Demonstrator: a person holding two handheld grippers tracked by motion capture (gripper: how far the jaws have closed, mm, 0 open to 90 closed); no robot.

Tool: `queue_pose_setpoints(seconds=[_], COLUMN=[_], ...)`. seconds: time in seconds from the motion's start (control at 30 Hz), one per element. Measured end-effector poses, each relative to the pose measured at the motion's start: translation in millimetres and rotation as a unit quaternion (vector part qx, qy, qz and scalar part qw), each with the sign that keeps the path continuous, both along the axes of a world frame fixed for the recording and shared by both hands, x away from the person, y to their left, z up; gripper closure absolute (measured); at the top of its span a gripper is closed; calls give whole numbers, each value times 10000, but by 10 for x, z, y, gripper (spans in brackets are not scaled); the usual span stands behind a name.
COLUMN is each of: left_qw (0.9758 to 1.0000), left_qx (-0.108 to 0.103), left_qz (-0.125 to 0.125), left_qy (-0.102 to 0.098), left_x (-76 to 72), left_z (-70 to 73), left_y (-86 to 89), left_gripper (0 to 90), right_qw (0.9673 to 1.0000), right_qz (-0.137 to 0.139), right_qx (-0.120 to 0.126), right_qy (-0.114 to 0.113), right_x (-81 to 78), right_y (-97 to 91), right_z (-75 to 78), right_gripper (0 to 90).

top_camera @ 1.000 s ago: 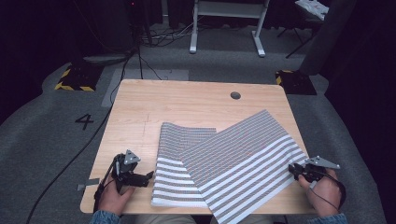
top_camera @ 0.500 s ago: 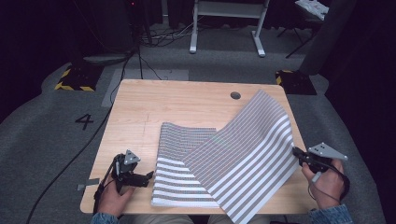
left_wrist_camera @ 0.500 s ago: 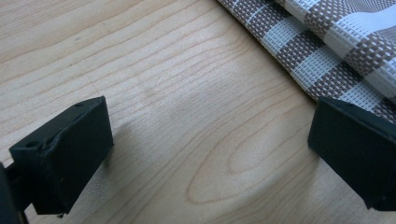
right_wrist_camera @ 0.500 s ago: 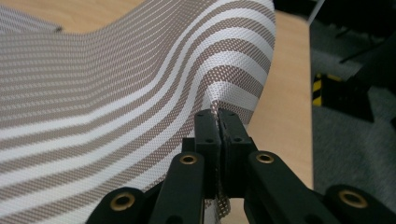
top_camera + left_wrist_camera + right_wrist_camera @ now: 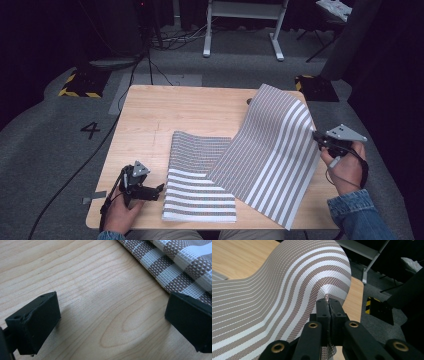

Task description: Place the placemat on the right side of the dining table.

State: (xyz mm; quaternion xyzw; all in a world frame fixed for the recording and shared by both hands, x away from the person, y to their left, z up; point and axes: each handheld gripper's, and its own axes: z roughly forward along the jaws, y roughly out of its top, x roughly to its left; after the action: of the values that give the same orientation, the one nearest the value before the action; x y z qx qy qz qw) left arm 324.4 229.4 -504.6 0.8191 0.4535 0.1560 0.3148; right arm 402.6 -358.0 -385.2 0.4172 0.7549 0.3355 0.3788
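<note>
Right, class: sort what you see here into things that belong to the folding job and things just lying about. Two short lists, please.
Part of the job:
- striped mat, one flap lifted
- right gripper, shut on the mat's edge
- left gripper, open beside the mat's near corner
- wooden table

Just lying about:
- white stand on the floor
- black cable
- yellow-black striped block

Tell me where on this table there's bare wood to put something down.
The widest free patch is the table's far left, from its far edge down to the striped mat and the left gripper. Bare wood also lies between that gripper's open jaws. The right half is crowded: the right gripper holds the mat's lifted edge there.
</note>
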Motion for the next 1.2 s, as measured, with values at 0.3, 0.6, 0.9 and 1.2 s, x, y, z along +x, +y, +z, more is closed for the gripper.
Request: queue_pose_setpoints(seconds=[0.3,0.6,0.9,1.2], left_qw=[10000,10000,10000,10000], left_qx=[-1,-2,1,16], left_qz=[6,5,-37,-4], left_qy=[-3,5,24,6], left_x=[1,1,14,9], left_z=[0,1,3,3], left_y=[-1,-1,2,0], left_gripper=[1,1,1,1], right_qw=[9963,9984,9953,9825], right_qz=[-485,-119,526,1240], right_qx=[-8,392,740,899], right_qy=[-711,-389,327,1058], right_x=[550,174,-322,-588], right_y=[-112,-23,480,1107], right_z=[-67,-81,-61,-135], right_gripper=[492,421,400,378])
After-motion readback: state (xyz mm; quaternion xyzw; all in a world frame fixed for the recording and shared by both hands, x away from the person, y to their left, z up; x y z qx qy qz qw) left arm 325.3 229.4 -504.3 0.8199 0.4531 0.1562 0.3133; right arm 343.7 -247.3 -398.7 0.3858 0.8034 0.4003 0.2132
